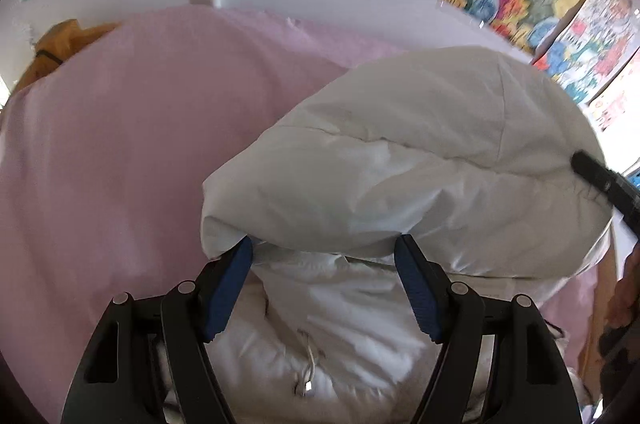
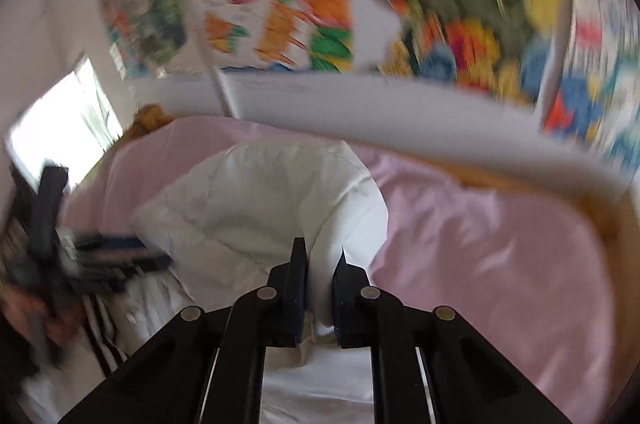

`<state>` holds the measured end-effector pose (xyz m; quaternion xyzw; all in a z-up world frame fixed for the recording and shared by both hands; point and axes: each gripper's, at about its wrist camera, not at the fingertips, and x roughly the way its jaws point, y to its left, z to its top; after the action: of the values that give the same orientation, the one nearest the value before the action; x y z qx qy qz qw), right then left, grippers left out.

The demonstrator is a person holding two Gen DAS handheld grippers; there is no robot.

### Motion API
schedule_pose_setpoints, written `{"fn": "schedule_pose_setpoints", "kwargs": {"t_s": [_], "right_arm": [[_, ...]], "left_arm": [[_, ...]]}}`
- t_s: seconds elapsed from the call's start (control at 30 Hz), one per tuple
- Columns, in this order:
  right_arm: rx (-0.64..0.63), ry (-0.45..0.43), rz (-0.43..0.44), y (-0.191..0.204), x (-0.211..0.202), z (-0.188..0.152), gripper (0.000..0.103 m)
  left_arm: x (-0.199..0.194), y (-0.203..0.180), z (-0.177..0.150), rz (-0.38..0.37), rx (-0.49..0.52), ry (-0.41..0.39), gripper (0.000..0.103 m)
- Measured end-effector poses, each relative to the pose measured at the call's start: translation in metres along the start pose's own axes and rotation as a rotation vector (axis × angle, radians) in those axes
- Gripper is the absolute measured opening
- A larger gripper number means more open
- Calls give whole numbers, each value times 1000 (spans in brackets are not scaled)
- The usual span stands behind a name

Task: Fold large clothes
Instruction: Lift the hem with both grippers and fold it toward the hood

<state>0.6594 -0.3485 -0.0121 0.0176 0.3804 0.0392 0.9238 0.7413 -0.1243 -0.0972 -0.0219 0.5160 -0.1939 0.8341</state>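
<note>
Pink bedsheet [image 1: 120, 144]: white padded garment [image 1: 400, 152] lying crosswise; left gripper [image 1: 324, 248] spread, right gripper [image 2: 320, 264] clamping it.

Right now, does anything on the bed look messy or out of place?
Yes. The white puffy garment is bunched in a thick lump on the pink sheet, not lying flat. A crumpled mustard-yellow item sits at the bed's far edge by the wall.

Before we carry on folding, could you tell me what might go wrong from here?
1. The right tongs pinch only a narrow fold of the white jacket; it could slip free.
2. The left tongs straddle the puffy fold, jaws wide; it may spring open.
3. Dragging the jacket could wrinkle the pink sheet.
</note>
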Motion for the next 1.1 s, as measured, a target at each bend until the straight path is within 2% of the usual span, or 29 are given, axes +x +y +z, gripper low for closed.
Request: {"fn": "schedule_pose_setpoints", "kwargs": {"t_s": [0.07,0.13,0.17,0.33,0.43,0.5,0.63,0.7,0.83,0.9,0.97,1.1], "right_arm": [[-154,-51,-89,24,-19,-8,10],[-255,-88,-134,37,-32,-19,10],[-289,-109,-146,42,-39,-25,10],[-526,-270,-245,81,-78,-67,10],[-726,-371,-344,116,-99,-102,9],[-941,-458,-452,147,-109,-142,9],[-1203,-531,-490,183,-116,-208,9],[-1237,-524,-473,189,-116,-223,9],[-1197,-502,-453,186,-121,-234,9],[-1222,-504,-457,182,-121,-243,9],[-1256,-487,-461,180,-123,-254,9],[-1211,-454,-430,174,-131,-260,10]], "left_arm": [[-27,-3,-4,-26,27,-32,68],[-59,-5,-9,-32,67,-79,68],[-78,-5,-12,-11,82,-111,68],[-135,7,-9,22,49,-206,68],[-153,6,-2,40,21,-242,68],[-159,6,4,39,-3,-243,68],[-154,1,11,3,-39,-217,68],[-141,-8,15,-43,-33,-177,68],[-117,-26,1,-100,54,-118,68],[-99,-35,-19,-101,132,-61,68],[-89,-35,-43,-97,182,-40,68],[-78,-36,-89,-27,270,-56,68]]}}
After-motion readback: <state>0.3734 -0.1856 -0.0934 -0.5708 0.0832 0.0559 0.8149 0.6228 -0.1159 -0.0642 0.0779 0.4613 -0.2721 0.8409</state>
